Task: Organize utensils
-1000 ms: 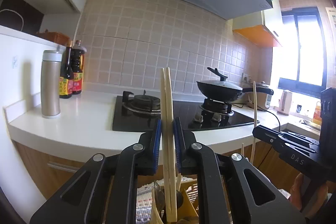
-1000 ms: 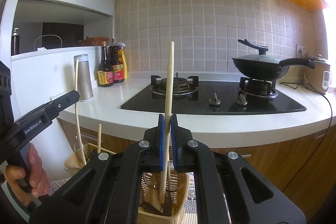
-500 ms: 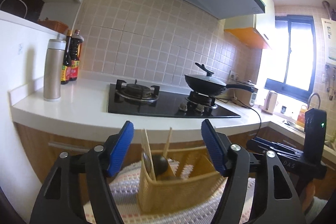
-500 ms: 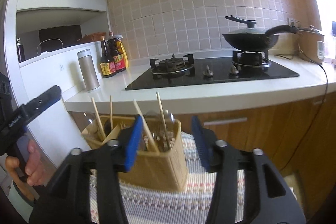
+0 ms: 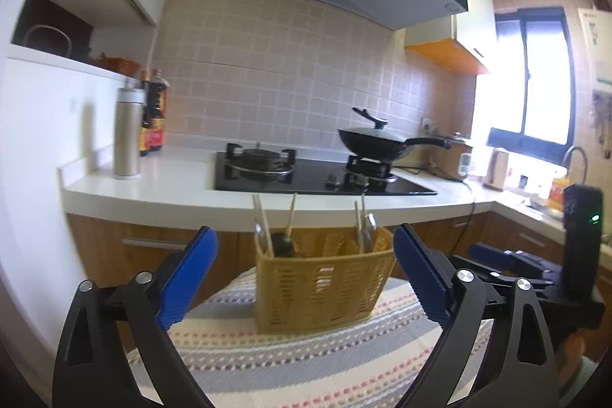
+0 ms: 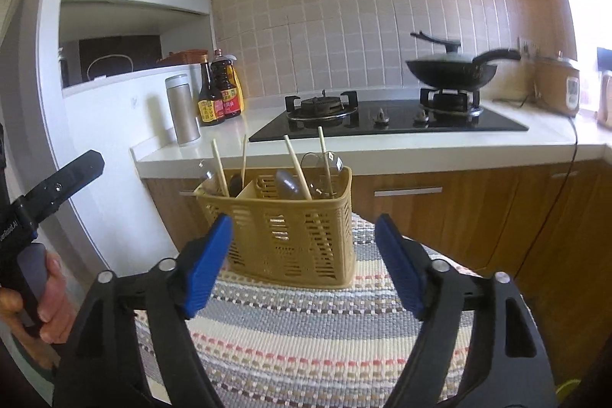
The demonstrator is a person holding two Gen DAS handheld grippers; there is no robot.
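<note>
Currently catalogued, by item:

Basket (image 6: 294, 232): tan perforated plastic, divided into compartments, standing upright on striped woven mat (image 6: 306, 335); also seen end-on from left wrist view (image 5: 321, 285).

Chopsticks (image 6: 296, 166): wooden, standing tilted, tips down in basket. Two in the left-hand compartment (image 6: 221, 168), two in the right-hand compartment, as counted from right wrist view. Exact pairing not certain.

Spoons (image 6: 288, 184): bowls uppermost, among the chopsticks in the right-hand compartment; one dark spoon head (image 5: 283, 244) in the other. Number hard to fix through clutter.

Left gripper (image 5: 305, 278): jaws spread wide, nothing between blue pads (image 5: 189, 278), set back from basket, not touching it.

Right gripper (image 6: 304, 264): jaws likewise spread wide, holding nothing, pads either side of basket's lower front but apart from it.

Loose utensils: none visible on mat in either view; areas beneath grippers hidden.

Surroundings: counter (image 5: 164, 186) with gas hob (image 6: 386, 121), lidded wok (image 6: 451, 69), steel flask (image 5: 127, 132), sauce bottles (image 6: 220, 100). Not part of task.

Progress, as judged: sorting apparently at or near completion, with everything visible upright inside compartments and both tools empty. Remaining, if anything: checking for strays outside view; possibly grouping like with like, since chopsticks and spoons share a compartment.
</note>
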